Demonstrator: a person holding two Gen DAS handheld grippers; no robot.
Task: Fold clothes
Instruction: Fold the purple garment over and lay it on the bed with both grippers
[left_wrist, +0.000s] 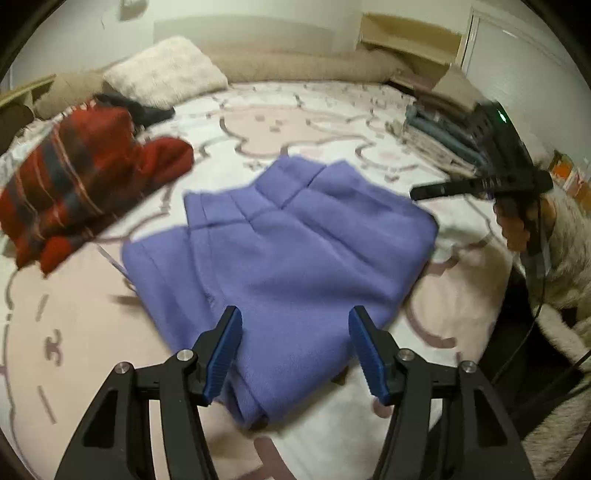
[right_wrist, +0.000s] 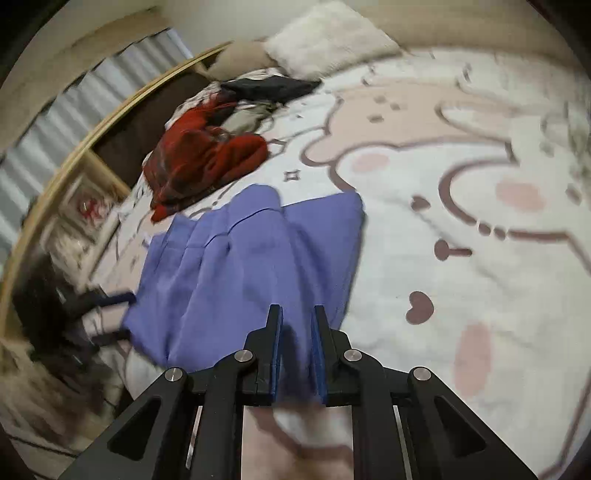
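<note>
Left wrist view looks across a bed whose patterned blanket (left_wrist: 332, 122) shows bare stretches beyond and to the right of the purple garment (left_wrist: 280, 251). To the left, a red plaid garment (left_wrist: 81, 177) is heaped near the bed's left edge, well apart from the purple one. A dark garment (left_wrist: 147, 110) and a white pillow (left_wrist: 166, 70) lie at the far left. A stack of folded clothes (left_wrist: 439, 136) sits at the far right edge.

The purple garment lies folded near the middle of the blanket. Its long axis runs from the near edge toward the far side, leaning a little right. Seams and a layered fold edge show at its far end, and the near end narrows to a bunched tip between the left gripper (left_wrist: 295, 350) fingers.

The left gripper hovers over that near end with its blue pads (left_wrist: 225, 358) wide apart, holding nothing; whether they brush the cloth is hard to tell. The right gripper (left_wrist: 432, 192) appears at the right, blurred, held in a hand (left_wrist: 517, 229) just past the garment's right edge.

In the right wrist view, the right gripper (right_wrist: 297, 325) has its fingers (right_wrist: 277, 350) close together with a narrow gap, over the purple garment's (right_wrist: 243, 258) near corner. Motion blur leaves it unclear whether cloth is pinched there.
</note>
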